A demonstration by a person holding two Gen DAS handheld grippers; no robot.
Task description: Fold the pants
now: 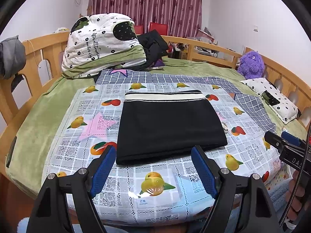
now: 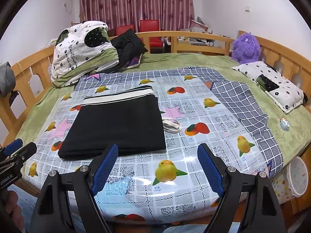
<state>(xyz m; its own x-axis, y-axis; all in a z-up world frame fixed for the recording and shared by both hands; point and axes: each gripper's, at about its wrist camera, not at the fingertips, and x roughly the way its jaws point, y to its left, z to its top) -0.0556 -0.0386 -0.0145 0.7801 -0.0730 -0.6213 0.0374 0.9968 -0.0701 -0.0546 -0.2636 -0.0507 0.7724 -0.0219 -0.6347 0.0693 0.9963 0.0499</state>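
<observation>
The black pants point(image 1: 171, 128) lie folded into a flat rectangle on the fruit-print plastic cloth point(image 1: 155, 190) that covers the near part of the bed point(image 1: 38, 116). Their cream waistband with black stripes point(image 1: 165, 95) forms the far edge of the fold, and the near edge is a clean doubled fold line.

The left gripper point(image 1: 152, 163) hangs just above the cloth at the near edge of the pants, jaws spread wide with nothing between the blue pads point(image 1: 103, 170). The right gripper point(image 2: 158, 165) hangs over the cloth to the right of the pants' near right corner, likewise spread wide and holding nothing. Neither touches the fabric.

A small white looped item point(image 2: 172, 126) lies on the cloth just beside the right edge of the pants. Under the plastic cloth, a grey checked sheet point(image 2: 243, 104) shows at the far and right sides. On the far left of the bed sits a bundled white and green quilt point(image 1: 101, 44) with dark clothing point(image 1: 153, 46) beside it. A purple plush toy point(image 1: 251, 65) and a small flowered pillow point(image 1: 272, 99) lie at the right, near the wooden rail point(image 2: 194, 36).
</observation>
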